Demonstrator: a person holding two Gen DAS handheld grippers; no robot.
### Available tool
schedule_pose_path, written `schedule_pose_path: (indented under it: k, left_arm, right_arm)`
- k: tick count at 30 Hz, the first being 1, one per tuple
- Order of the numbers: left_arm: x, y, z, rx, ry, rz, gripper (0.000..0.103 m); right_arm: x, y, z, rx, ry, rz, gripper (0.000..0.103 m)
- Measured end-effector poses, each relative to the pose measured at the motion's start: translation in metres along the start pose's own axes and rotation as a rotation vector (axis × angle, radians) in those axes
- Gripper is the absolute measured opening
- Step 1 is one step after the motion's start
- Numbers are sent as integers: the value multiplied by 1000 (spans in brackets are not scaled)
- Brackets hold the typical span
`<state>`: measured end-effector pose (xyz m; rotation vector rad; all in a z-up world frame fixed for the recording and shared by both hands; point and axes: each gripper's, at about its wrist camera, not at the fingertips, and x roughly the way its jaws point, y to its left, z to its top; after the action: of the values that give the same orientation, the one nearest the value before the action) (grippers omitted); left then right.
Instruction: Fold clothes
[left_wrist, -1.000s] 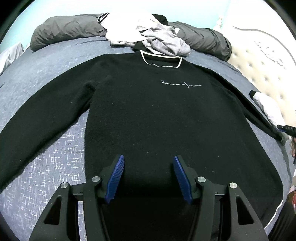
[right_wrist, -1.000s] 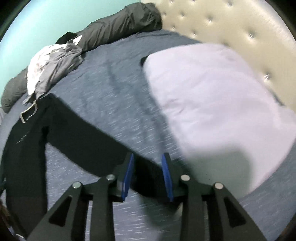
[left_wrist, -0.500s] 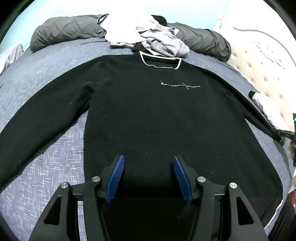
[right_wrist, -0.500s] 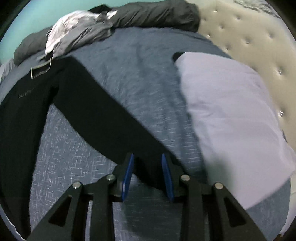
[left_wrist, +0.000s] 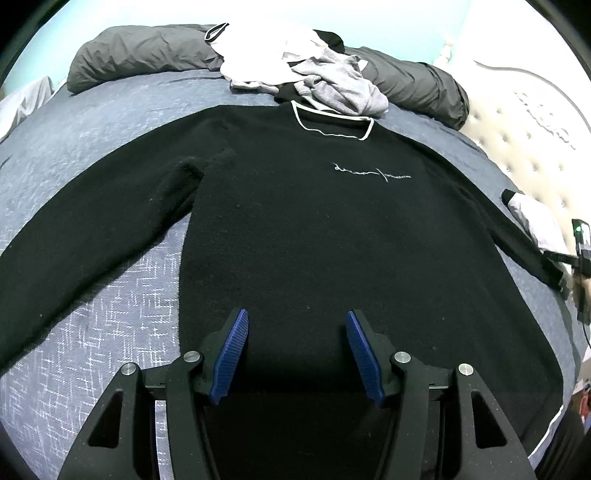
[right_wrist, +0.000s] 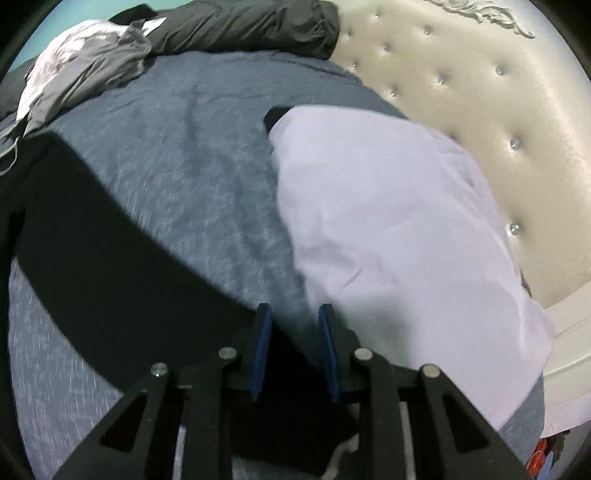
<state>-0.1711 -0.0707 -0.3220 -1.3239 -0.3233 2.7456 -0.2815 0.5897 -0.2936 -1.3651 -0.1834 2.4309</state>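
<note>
A black sweater (left_wrist: 314, 229) with a white-trimmed collar and small white chest script lies flat, face up, on the blue bedspread (left_wrist: 92, 122), sleeves spread to both sides. My left gripper (left_wrist: 295, 350) is open and empty above the lower middle of the sweater. My right gripper (right_wrist: 293, 347) has its blue fingers narrowly apart around the end of the sweater's right sleeve (right_wrist: 122, 266), with the cuff lying between and under them. The right gripper also shows at the far right of the left wrist view (left_wrist: 581, 258), at the sleeve end.
A heap of white and grey clothes (left_wrist: 295, 70) and a dark grey rolled duvet (left_wrist: 147, 55) lie past the collar. A white pillow (right_wrist: 388, 229) lies right of the sleeve end, against the cream tufted headboard (right_wrist: 480, 92).
My right gripper has swung about over the sleeve end while staying around it, now facing more toward the pillow. The left gripper has held still and stayed open.
</note>
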Motion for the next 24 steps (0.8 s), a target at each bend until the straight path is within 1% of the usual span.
schedule_pose_path:
  k: [2, 3, 5, 8, 9, 10, 11, 14, 18, 21, 22, 24]
  left_arm:
    - [0, -2, 0, 6, 2, 0, 60]
    - [1, -3, 0, 10, 3, -1, 60]
    - [0, -5, 0, 15, 2, -4, 60]
    - [-2, -6, 0, 18, -3, -10, 60]
    - [-1, -5, -1, 17, -1, -11, 60]
    - [-1, -4, -1, 10, 2, -13, 60]
    - [0, -2, -2, 4, 6, -14, 60]
    - [1, 2, -2, -15, 8, -20, 60]
    - [3, 4, -3, -22, 13, -25, 60]
    - [4, 6, -2, -24, 19, -29, 60]
    - [4, 7, -1, -27, 21, -31, 60]
    - [4, 8, 0, -33, 21, -25, 60]
  right_arm:
    - [-8, -7, 5, 40, -31, 12, 26]
    - [-13, -6, 5, 40, -52, 43, 26]
    - [-22, 4, 4, -1, -92, 129, 26]
    - [-28, 29, 1, -78, -115, 242, 25]
    - [-26, 38, -1, -95, -108, 276, 24]
    - [-23, 48, -3, -106, -93, 297, 17]
    - [-19, 58, -5, -115, -71, 315, 13]
    - [-1, 80, -6, -119, -6, 324, 13]
    - [12, 96, 4, -65, 15, 294, 13]
    - [15, 103, 28, -3, 6, 283, 13]
    - [14, 110, 37, 2, 0, 294, 13]
    - [7, 133, 54, -23, -18, 346, 13]
